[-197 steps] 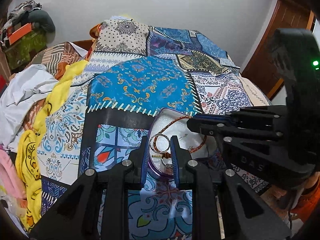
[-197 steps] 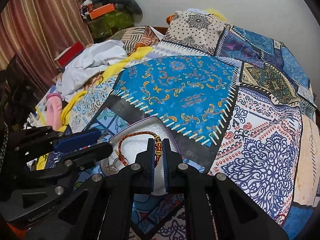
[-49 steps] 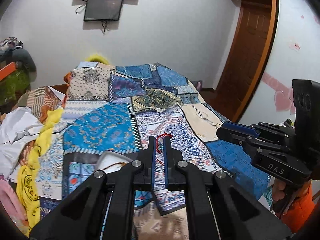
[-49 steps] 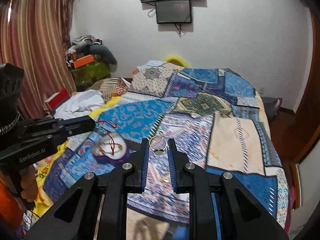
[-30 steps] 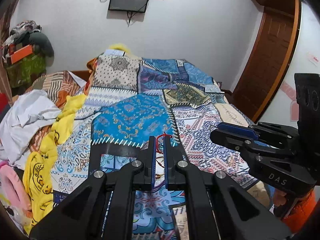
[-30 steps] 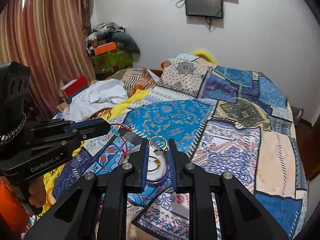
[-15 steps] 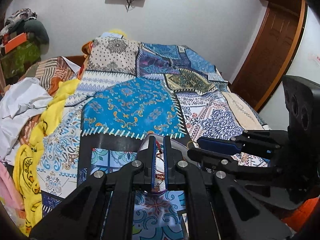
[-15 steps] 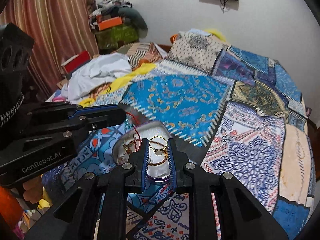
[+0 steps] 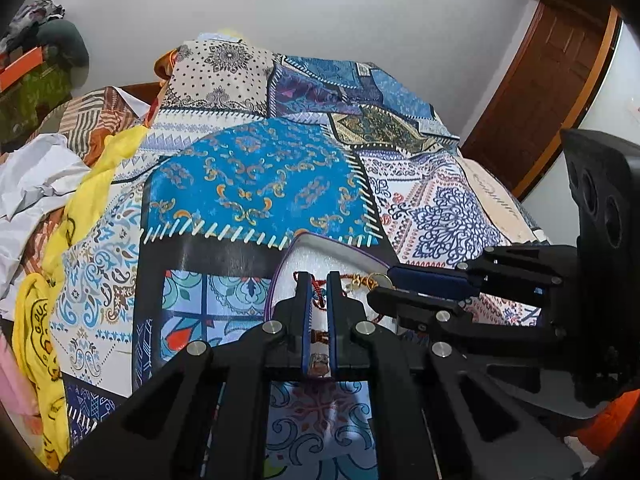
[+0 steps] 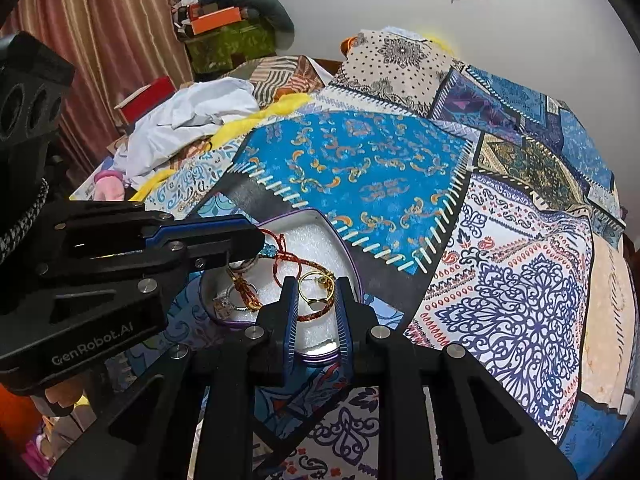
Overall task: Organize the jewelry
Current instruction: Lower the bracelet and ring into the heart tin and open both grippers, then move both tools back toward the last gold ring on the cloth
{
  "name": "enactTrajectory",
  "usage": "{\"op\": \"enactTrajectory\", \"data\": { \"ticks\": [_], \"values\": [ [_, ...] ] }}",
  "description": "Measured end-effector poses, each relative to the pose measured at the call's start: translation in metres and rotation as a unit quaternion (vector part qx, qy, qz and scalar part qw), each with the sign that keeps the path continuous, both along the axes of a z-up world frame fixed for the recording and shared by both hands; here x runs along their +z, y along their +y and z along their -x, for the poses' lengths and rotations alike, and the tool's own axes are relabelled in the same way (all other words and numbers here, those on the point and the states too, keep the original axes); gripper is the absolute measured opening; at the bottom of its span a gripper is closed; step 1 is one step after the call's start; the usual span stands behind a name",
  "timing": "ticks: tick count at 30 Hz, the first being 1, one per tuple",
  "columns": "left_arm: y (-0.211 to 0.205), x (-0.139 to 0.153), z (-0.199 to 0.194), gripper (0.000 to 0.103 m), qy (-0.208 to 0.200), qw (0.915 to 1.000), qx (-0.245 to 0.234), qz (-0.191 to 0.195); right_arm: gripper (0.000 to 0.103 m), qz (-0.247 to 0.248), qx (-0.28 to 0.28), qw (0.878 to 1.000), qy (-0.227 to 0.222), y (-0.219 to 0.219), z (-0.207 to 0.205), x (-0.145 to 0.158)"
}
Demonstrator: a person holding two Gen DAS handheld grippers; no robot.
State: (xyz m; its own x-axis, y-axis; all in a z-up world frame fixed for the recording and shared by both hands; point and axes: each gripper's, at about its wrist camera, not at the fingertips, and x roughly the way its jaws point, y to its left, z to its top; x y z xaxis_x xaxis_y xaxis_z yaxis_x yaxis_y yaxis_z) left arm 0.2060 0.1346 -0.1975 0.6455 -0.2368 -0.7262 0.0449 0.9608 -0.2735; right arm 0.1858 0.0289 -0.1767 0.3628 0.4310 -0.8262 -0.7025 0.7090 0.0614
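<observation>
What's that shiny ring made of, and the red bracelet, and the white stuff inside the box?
The ring between the right tongs looks like polished gold-coloured metal, since it gleams yellow. The red bracelet held by the left tongs seems to be braided thread or cord, matte and twisted. The box lining looks like white foam, finely textured and soft.

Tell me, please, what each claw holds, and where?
Left claw: red cord bracelet, by its cord. Right claw: gold ring, across its band.

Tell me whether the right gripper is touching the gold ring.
Touching: the right wrist view shows the right gripper pinching the gold ring on both sides.
</observation>
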Motion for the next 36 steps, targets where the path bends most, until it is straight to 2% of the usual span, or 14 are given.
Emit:
{"op": "enactTrajectory", "data": {
  "ticks": [11, 18, 23, 26, 33, 36],
  "values": [
    [-0.004, 0.007, 0.009, 0.005, -0.002, 0.9999, 0.002, -0.015, 0.017, 0.008, -0.005, 1.0, 0.006, 0.0, -0.003, -0.001],
    [-0.002, 0.021, 0.018, 0.009, -0.013, 0.9996, 0.012, -0.024, 0.017, 0.015, -0.016, 1.0, 0.015, -0.002, -0.003, 0.001],
    [-0.001, 0.035, 0.027, 0.023, -0.028, 0.9989, 0.022, -0.031, 0.022, 0.01, -0.024, 1.0, 0.0, -0.007, 0.001, 0.013],
    [-0.002, 0.044, 0.032, 0.024, -0.037, 0.9985, 0.026, -0.032, 0.028, -0.001, -0.03, 0.999, -0.014, -0.014, 0.005, 0.024],
    [-0.01, 0.069, 0.043, 0.024, -0.063, 0.9967, 0.031, -0.04, 0.028, -0.025, -0.047, 0.997, -0.05, -0.034, 0.014, 0.053],
    [-0.017, 0.08, 0.046, 0.03, -0.074, 0.9959, 0.03, -0.042, 0.028, -0.034, -0.058, 0.995, -0.074, -0.049, 0.018, 0.069]
  ]
}}
